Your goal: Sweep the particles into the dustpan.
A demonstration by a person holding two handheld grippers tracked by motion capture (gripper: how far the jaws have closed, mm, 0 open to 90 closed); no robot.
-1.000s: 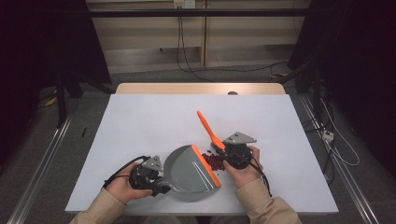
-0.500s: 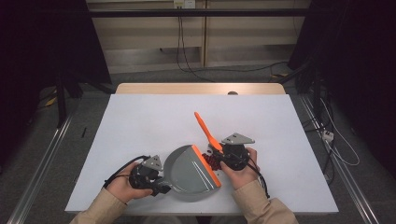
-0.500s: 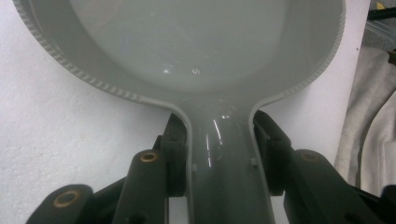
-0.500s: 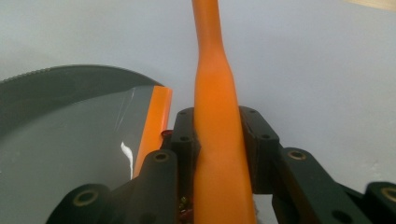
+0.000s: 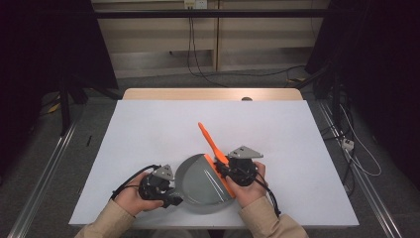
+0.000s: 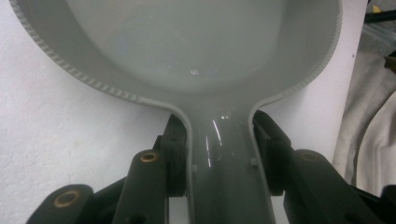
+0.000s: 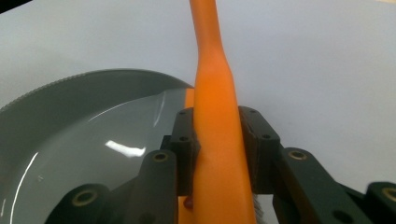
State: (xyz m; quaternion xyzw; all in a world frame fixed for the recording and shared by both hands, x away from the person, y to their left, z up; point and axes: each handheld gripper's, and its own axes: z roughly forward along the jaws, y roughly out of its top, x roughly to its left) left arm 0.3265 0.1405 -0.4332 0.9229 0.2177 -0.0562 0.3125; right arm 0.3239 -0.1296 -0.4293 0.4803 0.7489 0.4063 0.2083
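We pin the grey dustpan (image 5: 200, 186) flat on the table's near edge, left gripper (image 6: 219, 154) clamped on its handle. Right gripper (image 7: 217, 154) grips the orange brush (image 5: 212, 144) handle, head at the pan's lip, ready for sweeping in.

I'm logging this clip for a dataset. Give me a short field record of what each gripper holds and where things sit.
left gripper: shut on the dustpan handle
right gripper: shut on the brush handle
dustpan: grey, on the table, near the front edge
brush: orange, handle slanting up and away, head at the dustpan's right edge
hands: one on each gripper
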